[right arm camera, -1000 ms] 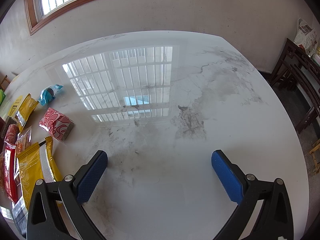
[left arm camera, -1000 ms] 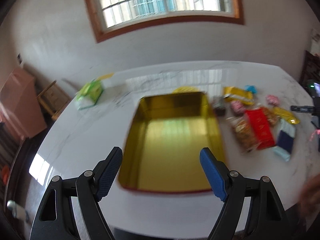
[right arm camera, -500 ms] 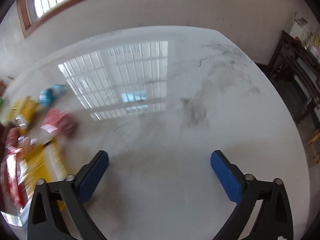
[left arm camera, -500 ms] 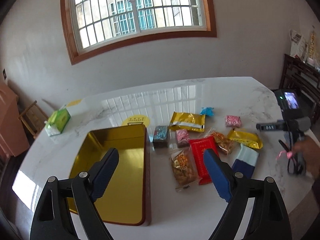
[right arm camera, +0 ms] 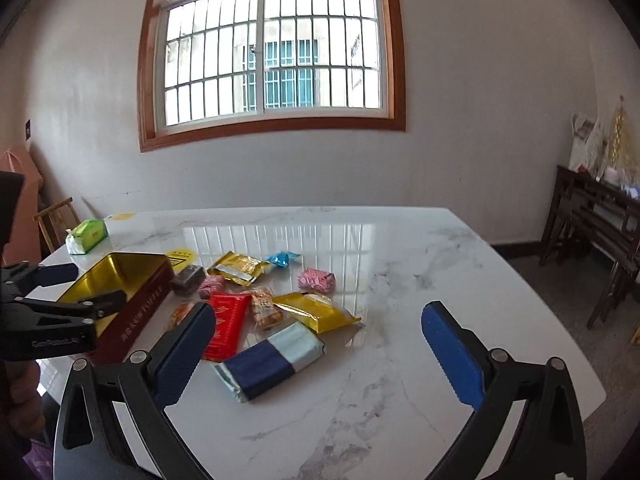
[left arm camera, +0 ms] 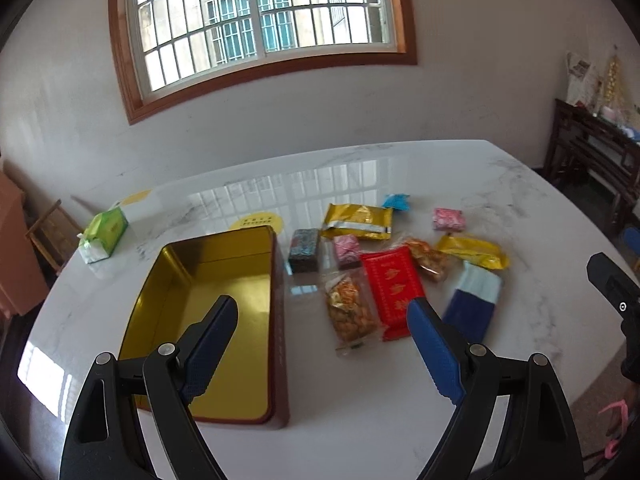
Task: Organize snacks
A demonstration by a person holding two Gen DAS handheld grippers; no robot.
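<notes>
An open gold-lined tin [left arm camera: 224, 276] with dark red sides sits on the white marble table [left arm camera: 360, 392]; it also shows in the right wrist view [right arm camera: 136, 304]. Right of it lie several snacks: a red packet [left arm camera: 394, 284], a clear nut bag [left arm camera: 352, 312], a blue-and-silver bar [left arm camera: 474, 300], gold packets [left arm camera: 358, 220], pink candies [left arm camera: 449, 218]. My left gripper [left arm camera: 322, 320] is open and empty, above the tin's right edge. My right gripper [right arm camera: 320, 324] is open and empty, above the blue-and-silver bar [right arm camera: 270, 360] and the red packet [right arm camera: 226, 324].
A green tissue pack [left arm camera: 105, 234] lies at the table's far left. A yellow sticker [left arm camera: 256, 222] lies behind the tin. A dark wooden sideboard [right arm camera: 592, 224] stands at the right wall. A wooden chair [left arm camera: 52, 232] stands left of the table.
Both grippers have swung and pulled back: the left view turned right from the tin toward the snacks, and the right view turned left from bare marble to the snacks and tin. Both stay open.
</notes>
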